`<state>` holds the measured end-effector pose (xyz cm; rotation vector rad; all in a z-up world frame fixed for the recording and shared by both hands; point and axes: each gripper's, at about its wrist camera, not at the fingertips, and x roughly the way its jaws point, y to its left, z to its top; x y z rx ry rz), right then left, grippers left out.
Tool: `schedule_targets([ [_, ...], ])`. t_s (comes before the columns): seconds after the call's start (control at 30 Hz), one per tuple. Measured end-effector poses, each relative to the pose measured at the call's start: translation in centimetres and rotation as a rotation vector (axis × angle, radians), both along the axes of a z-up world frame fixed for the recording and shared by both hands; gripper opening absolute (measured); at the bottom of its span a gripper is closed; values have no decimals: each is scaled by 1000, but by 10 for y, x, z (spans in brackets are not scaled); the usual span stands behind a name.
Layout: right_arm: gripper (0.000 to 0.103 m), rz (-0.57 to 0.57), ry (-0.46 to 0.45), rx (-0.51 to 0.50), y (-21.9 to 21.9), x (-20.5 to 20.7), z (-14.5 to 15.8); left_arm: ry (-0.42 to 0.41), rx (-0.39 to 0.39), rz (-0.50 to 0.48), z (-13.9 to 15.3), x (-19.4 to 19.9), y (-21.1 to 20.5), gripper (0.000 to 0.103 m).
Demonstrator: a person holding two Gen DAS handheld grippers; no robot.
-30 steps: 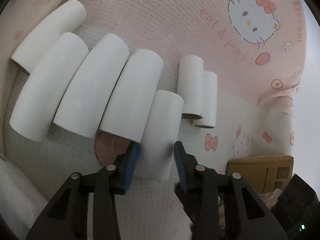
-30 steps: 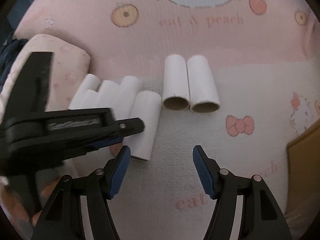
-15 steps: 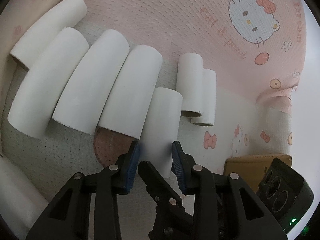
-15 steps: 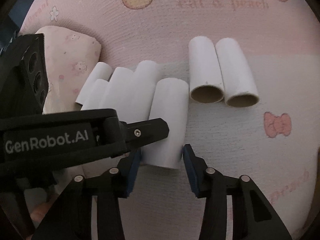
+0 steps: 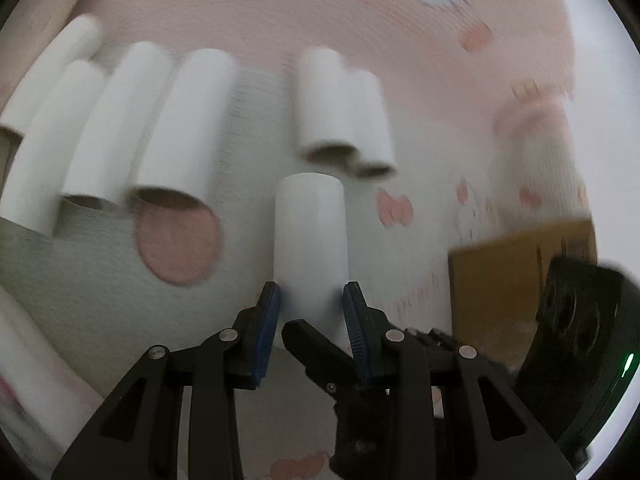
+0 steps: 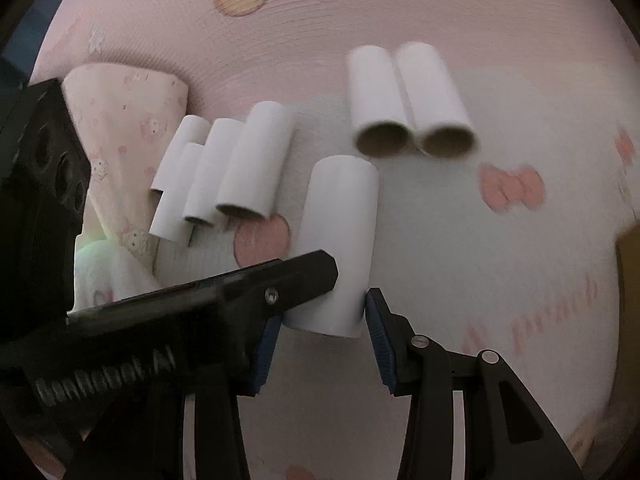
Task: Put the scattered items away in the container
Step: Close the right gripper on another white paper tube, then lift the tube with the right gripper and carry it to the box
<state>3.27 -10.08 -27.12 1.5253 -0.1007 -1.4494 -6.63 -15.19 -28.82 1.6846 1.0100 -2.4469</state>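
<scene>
One white cardboard tube (image 5: 310,240) is lifted off the pink blanket, and both grippers grip its near end. My left gripper (image 5: 312,308) is shut on it, a blue pad on each side. My right gripper (image 6: 322,332) is shut on the same tube (image 6: 340,232), its pads against the tube's lower edges. The left gripper's black finger (image 6: 280,280) crosses in front of the right gripper's left pad. A row of several white tubes (image 5: 180,128) lies to the left, and a pair of tubes (image 5: 340,112) lies behind. A brown cardboard box (image 5: 520,280) sits at the right.
The pink cartoon-print blanket (image 6: 460,240) covers the whole surface. A folded pink cloth (image 6: 124,120) lies left of the tube row (image 6: 248,160). The pair of tubes (image 6: 408,96) has its open ends facing me. The box edge (image 6: 630,248) shows at the far right.
The right gripper came in from wide open and closed around the near end of the tube. The left gripper carried the tube up and rightward, away from the row.
</scene>
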Motion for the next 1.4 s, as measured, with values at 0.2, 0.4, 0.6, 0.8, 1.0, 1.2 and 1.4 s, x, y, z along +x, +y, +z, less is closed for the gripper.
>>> schedule_targets([
  [0.2, 40, 2, 2, 86, 41, 9, -10, -11, 61, -36, -11, 16, 37, 36],
  [0.4, 40, -50, -28, 78, 71, 10, -10, 18, 69, -78, -5, 16, 52, 36],
  [0.6, 40, -87, -51, 68, 72, 2, -11, 46, 92, -52, -4, 4, 44, 36],
  [0.8, 40, -57, -66, 97, 53, -4, -22, -2, 172, -11, -23, -12, 32, 37],
  [1.0, 41, -33, -82, 72, 49, -11, -28, -7, 253, 24, -33, -14, 22, 39],
  [1.2, 41, -34, -155, 77, 46, -13, -41, -25, 308, 50, -40, -13, 21, 42],
  [1.4, 41, -35, -116, 59, 53, -5, -27, 1, 282, 22, -19, -6, 23, 42],
])
